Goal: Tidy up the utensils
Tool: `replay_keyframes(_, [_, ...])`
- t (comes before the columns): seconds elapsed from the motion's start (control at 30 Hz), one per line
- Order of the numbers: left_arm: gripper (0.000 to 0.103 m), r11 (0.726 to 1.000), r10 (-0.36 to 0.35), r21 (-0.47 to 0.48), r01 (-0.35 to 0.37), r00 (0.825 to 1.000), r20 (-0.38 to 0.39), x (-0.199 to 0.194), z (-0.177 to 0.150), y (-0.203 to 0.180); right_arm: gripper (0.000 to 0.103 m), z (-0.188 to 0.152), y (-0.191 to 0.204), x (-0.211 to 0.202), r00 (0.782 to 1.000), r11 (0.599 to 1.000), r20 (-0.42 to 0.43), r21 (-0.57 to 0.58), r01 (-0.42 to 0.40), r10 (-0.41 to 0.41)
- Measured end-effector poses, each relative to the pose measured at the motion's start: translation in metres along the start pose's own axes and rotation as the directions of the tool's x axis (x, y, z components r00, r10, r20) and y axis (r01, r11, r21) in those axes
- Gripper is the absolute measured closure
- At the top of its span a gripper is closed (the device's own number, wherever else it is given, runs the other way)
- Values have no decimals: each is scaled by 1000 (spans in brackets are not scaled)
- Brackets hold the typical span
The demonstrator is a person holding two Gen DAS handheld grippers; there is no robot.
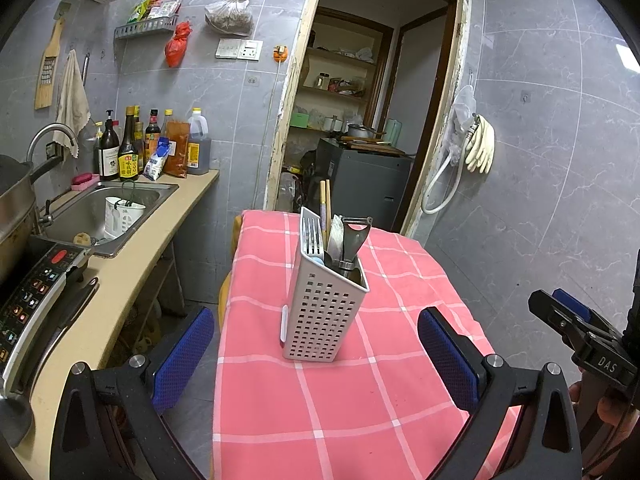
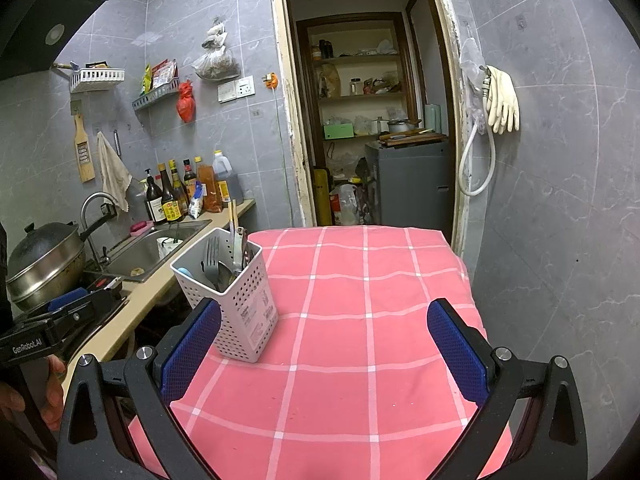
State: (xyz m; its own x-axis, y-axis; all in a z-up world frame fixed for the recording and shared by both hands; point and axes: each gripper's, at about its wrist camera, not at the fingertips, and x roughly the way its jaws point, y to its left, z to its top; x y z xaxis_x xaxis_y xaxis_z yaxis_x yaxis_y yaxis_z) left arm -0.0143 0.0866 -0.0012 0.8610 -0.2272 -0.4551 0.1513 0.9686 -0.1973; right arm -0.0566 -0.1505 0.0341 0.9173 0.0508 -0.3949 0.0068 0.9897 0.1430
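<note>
- A white perforated utensil caddy (image 1: 326, 312) is standing upright on a table draped in a pink checked tablecloth (image 1: 360, 400), toward the table's left side as the right wrist camera shows it.
- Inside the caddy, a grey fork (image 1: 313, 232) is leaning tines-up against the tall back wall, a pair of wooden chopsticks (image 1: 325, 204) is sticking up highest, and a metal peeler (image 1: 356, 236) is resting beside them; a spoon-like piece is sitting low inside, too hidden to name surely.
- The left gripper (image 1: 314, 356) is hovering low over the near part of the table, its blue-padded fingers (image 1: 184, 356) standing wide apart and gripping nothing; the caddy is showing between them, farther along the cloth and touching neither pad.
- The right gripper (image 2: 324, 354) is likewise hanging over the cloth with its fingers (image 2: 458, 352) spread wide and empty; the caddy is sitting just beyond its left finger.
- Each gripper is showing at the edge of the other's camera, with part of a hand (image 2: 24, 396) wrapping its handle.
- To the left, a steel sink (image 1: 108, 208) is holding a white cup-like container (image 1: 122, 216), with sauce bottles (image 1: 128, 148) lining the countertop behind it.
- A lidded wok (image 2: 44, 260) is sitting on the stove, near the sink.
- Pale rubber gloves (image 2: 502, 100) are hanging on the tiled wall beside the doorway.
</note>
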Motion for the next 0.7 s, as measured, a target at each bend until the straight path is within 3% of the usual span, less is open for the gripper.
replay_keyframes(0.7, [1, 1000, 2, 1, -2, 1000, 0, 0, 0, -2, 2, -1, 2, 0, 1000, 1000, -2, 2, 0, 0])
